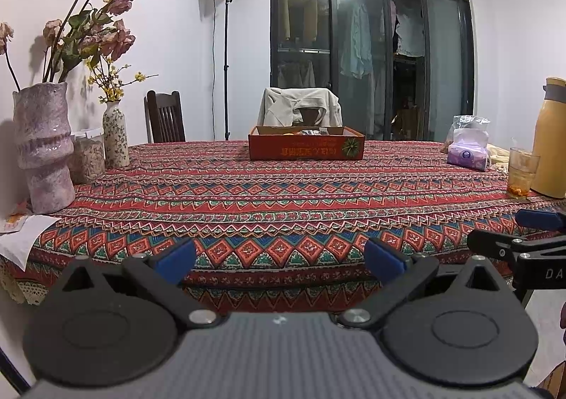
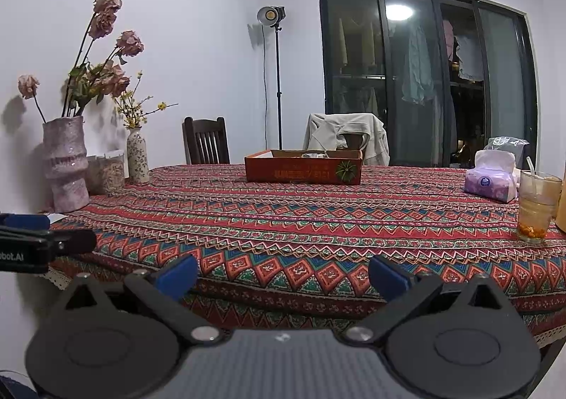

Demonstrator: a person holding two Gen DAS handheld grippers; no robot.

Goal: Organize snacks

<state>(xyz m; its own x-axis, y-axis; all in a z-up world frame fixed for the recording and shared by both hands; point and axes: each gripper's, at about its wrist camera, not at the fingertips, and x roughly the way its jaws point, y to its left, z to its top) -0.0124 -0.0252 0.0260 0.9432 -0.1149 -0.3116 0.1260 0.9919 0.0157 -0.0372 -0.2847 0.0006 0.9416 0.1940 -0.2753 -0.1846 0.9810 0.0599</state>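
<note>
A shallow red cardboard box [image 1: 306, 147] with several snack packets inside stands at the far middle of the patterned tablecloth [image 1: 283, 200]; it also shows in the right wrist view [image 2: 303, 170]. My left gripper [image 1: 279, 261] is open and empty, held at the near table edge. My right gripper [image 2: 283, 275] is open and empty, also at the near edge. The right gripper shows at the right of the left wrist view [image 1: 523, 239]. The left gripper shows at the left of the right wrist view [image 2: 35, 239].
Two vases [image 1: 44, 147] with flowers and a jar [image 1: 86, 158] stand at the left. A tissue pack [image 1: 468, 149], a glass [image 1: 523, 172] and a yellow flask [image 1: 552, 137] stand at the right. Chairs [image 1: 165, 117] are beyond the table. Papers [image 1: 21, 236] lie at the left corner.
</note>
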